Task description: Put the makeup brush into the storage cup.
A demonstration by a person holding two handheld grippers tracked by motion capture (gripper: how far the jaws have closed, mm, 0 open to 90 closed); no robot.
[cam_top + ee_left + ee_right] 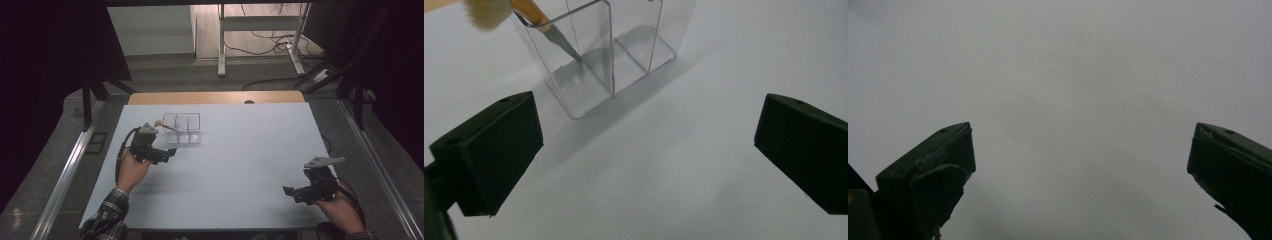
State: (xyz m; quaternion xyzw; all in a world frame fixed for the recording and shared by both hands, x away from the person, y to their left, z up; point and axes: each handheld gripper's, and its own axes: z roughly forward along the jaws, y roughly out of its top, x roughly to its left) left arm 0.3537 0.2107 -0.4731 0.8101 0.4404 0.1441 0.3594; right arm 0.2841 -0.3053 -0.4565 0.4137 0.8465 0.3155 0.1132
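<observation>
Left tongs [172, 151] hover with jaws spread wide and empty, near the bench's [240, 165] left edge, just short of a clear organizer [184, 129] standing toward the far left of the bench. It has 3 compartments seen in the left gripper view, and a brush [531, 20] leans in the end one, bristles poking out over the rim. Right tongs [291, 192] gape open too, empty, near the bench's near right corner, well apart from the organizer.
</observation>
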